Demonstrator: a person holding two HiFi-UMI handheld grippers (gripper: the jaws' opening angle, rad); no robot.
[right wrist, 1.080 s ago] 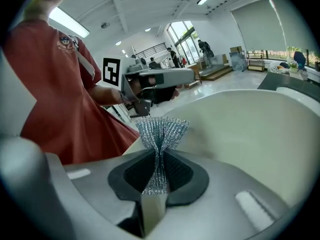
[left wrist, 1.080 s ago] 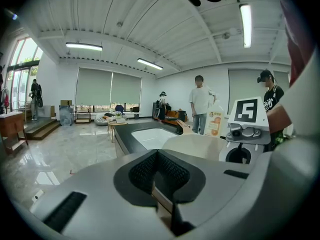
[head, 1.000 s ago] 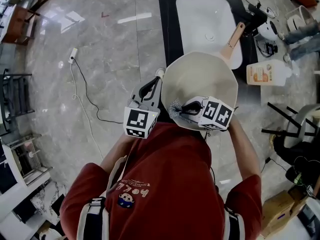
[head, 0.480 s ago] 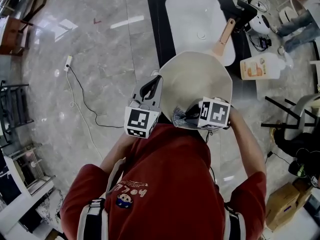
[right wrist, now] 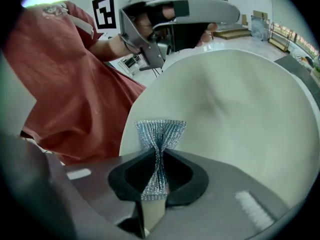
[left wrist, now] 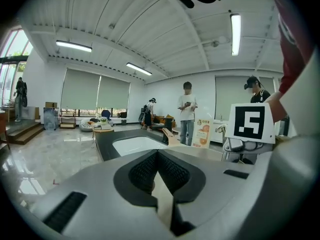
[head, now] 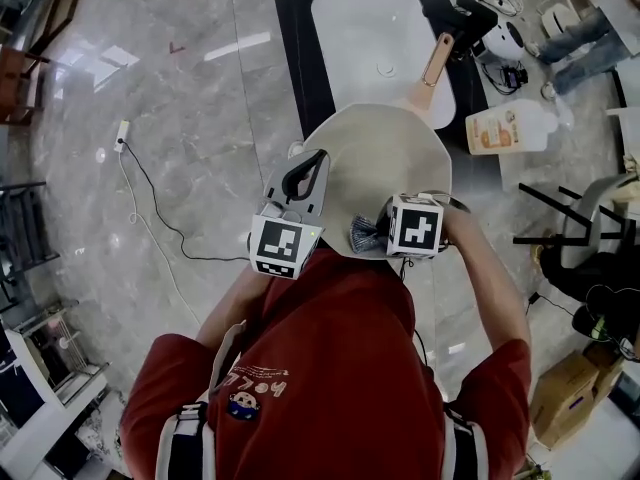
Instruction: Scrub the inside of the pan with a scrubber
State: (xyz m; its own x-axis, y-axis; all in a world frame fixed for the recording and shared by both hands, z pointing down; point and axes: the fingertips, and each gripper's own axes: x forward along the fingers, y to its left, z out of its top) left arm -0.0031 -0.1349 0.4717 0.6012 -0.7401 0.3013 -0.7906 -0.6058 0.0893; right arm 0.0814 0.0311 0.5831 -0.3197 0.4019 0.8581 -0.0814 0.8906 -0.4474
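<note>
A cream pan (head: 375, 158) with a wooden handle (head: 436, 60) is held tilted over the floor in front of the counter. My left gripper (head: 300, 183) is shut on the pan's left rim; in the left gripper view the cream rim (left wrist: 161, 194) runs between the left gripper's (left wrist: 158, 156) closed jaws. My right gripper (head: 380, 234) is shut on a silver mesh scrubber (head: 362, 234), which rests at the near side of the pan's inside. The right gripper view has the scrubber (right wrist: 160, 133) fanned out past the right gripper (right wrist: 159, 159) against the pan's inner wall (right wrist: 235, 109), with the left gripper (right wrist: 170, 14) beyond.
A white sink (head: 375, 43) sits in a dark counter (head: 290, 58) just beyond the pan. An orange-labelled bottle (head: 510, 128) and small appliances (head: 490, 33) lie to the right. A cable (head: 150, 218) crosses the marble floor on the left. People (left wrist: 187, 111) stand further off.
The right gripper has turned and slid the scrubber along the pan's near side, toward the right. The left gripper keeps its hold on the rim. The head view has shifted.
</note>
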